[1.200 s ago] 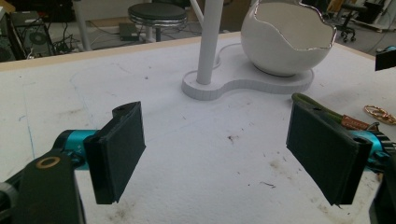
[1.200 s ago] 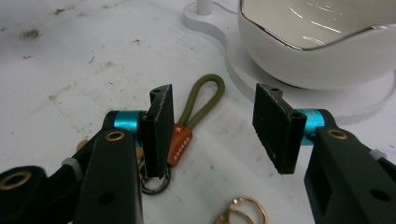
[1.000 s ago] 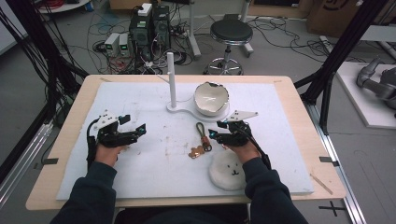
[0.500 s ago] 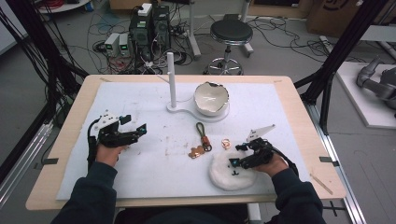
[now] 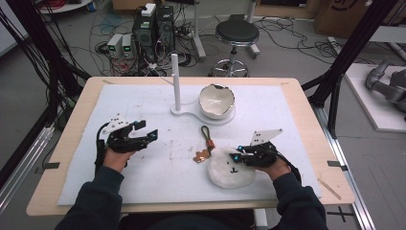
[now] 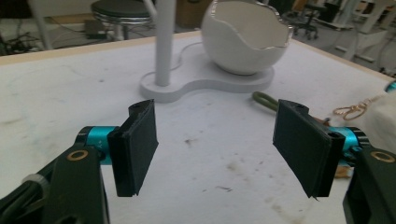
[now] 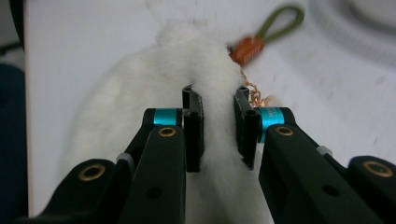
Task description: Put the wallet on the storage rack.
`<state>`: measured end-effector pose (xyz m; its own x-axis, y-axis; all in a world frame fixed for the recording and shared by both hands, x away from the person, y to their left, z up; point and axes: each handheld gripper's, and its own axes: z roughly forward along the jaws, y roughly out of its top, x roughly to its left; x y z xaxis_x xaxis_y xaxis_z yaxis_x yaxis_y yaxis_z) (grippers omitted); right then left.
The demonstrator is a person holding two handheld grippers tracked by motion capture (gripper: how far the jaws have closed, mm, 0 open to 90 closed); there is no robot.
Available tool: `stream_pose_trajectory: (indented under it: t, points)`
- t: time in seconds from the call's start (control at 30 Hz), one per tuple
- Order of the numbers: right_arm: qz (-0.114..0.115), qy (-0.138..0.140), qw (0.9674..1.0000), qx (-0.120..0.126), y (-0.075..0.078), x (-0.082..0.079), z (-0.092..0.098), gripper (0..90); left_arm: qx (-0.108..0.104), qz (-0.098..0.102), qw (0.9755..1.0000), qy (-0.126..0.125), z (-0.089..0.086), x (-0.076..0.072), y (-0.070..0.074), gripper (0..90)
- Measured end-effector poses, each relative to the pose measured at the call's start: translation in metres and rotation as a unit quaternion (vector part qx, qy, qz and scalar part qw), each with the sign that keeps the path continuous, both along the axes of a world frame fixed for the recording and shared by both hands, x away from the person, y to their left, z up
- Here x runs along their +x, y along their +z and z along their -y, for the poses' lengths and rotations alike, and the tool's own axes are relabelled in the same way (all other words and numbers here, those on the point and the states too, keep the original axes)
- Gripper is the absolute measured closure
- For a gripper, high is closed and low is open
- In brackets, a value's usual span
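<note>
Two jaws of the right gripper (image 7: 218,128) have just closed on a fold of the white plush (image 5: 231,167), which lies flat directly beneath it. Its keychain (image 5: 206,143) trails ahead towards the bowl (image 5: 217,100). Far off, the left gripper (image 5: 141,135) hangs open, empty, its jaws narrowing slightly.

The left gripper (image 5: 143,135) hovers low over the table's left half, its 2 jaws wide apart with nothing between them, having just narrowed a little. The right gripper (image 5: 238,157) has just closed, and its pads (image 7: 194,128) pinch a fold of white plush.
</note>
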<state>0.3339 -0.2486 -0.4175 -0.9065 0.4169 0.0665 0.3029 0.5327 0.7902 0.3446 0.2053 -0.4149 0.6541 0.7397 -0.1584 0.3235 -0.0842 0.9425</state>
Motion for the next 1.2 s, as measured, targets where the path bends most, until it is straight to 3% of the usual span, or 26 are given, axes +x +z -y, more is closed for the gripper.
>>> stream_pose_trajectory:
  t: [0.1, 0.13, 0.17, 0.2, 0.23, 0.4, 0.47, 0.5, 0.57, 0.63, 0.67, 0.73, 0.8, 0.87, 0.93, 1.0, 1.03, 1.13, 1.2]
  points:
    - [0.017, -0.004, 0.9995, 0.025, 0.008, 0.000, -0.006, 78.6, -0.009, -0.017, 0.9982, -0.058, 0.020, -0.002, -0.001, 31.8]
    - [0.022, -0.006, 0.9993, 0.029, 0.009, 0.000, -0.009, 78.6, -0.009, -0.017, 0.9982, -0.058, 0.020, -0.002, -0.001, 31.8]
    - [0.023, -0.003, 0.9991, 0.035, 0.011, 0.001, -0.012, 78.5, -0.008, -0.022, 0.9968, -0.076, 0.027, -0.003, -0.002, 31.8]
    - [0.023, -0.003, 0.9991, 0.035, 0.011, 0.001, -0.012, 78.5, -0.005, -0.028, 0.9948, -0.098, 0.035, -0.005, -0.003, 31.8]
    - [0.023, -0.002, 0.9987, 0.045, 0.013, 0.000, -0.018, 78.5, 0.007, -0.036, 0.9897, -0.138, 0.051, -0.008, -0.004, 31.5]
    - [0.047, -0.005, 0.9971, 0.060, 0.020, -0.001, -0.030, 78.3, 0.024, -0.049, 0.9759, -0.211, 0.091, -0.017, -0.008, 28.8]
    - [0.057, -0.012, 0.9961, 0.066, 0.022, -0.001, -0.033, 78.2, 0.026, -0.055, 0.9723, -0.226, 0.103, -0.018, -0.010, 28.8]
    - [0.059, -0.011, 0.9959, 0.068, 0.022, 0.000, -0.034, 78.1, 0.026, -0.055, 0.9723, -0.226, 0.103, -0.018, -0.010, 29.2]
    - [0.056, -0.013, 0.9959, 0.070, 0.022, 0.000, -0.036, 78.0, 0.027, -0.069, 0.9697, -0.233, 0.112, -0.018, -0.014, 35.5]
    - [0.054, -0.008, 0.9960, 0.071, 0.021, -0.001, -0.038, 77.6, 0.028, -0.075, 0.9693, -0.233, 0.114, -0.018, -0.015, 46.6]
    - [0.054, -0.008, 0.9960, 0.071, 0.021, -0.001, -0.038, 77.6, 0.029, -0.077, 0.9687, -0.234, 0.115, -0.018, -0.017, 46.6]
    - [0.052, -0.001, 0.9960, 0.072, 0.021, -0.001, -0.040, 76.4, 0.053, -0.061, 0.9690, -0.233, 0.117, -0.020, -0.019, 68.8]
    - [0.047, -0.004, 0.9964, 0.071, 0.020, 0.000, -0.038, 72.5, 0.053, -0.050, 0.9695, -0.234, 0.116, -0.021, -0.018, 74.4]
    - [0.032, -0.012, 0.9963, 0.079, 0.019, 0.002, -0.035, 61.5, 0.030, -0.030, 0.9713, -0.234, 0.111, -0.022, -0.013, 76.5]
    - [0.011, -0.025, 0.9955, 0.091, 0.016, 0.006, -0.029, 44.2, 0.007, -0.015, 0.9731, -0.230, 0.105, -0.022, -0.009, 77.2]
    - [-0.004, -0.036, 0.9933, 0.110, 0.013, 0.010, -0.021, 40.8, -0.005, -0.007, 0.9740, -0.227, 0.102, -0.022, -0.007, 77.5]
    - [-0.014, -0.044, 0.9912, 0.124, 0.010, 0.011, -0.015, 38.3, -0.034, 0.008, 0.9748, -0.220, 0.095, -0.022, -0.004, 77.6]
    - [-0.042, -0.051, 0.9870, 0.147, 0.005, 0.015, -0.006, 37.5, -0.084, 0.026, 0.9735, -0.211, 0.086, -0.020, 0.002, 77.8]
    - [-0.060, -0.044, 0.9839, 0.163, 0.001, 0.017, -0.005, 37.7, -0.096, 0.028, 0.9729, -0.209, 0.083, -0.020, 0.004, 77.8]
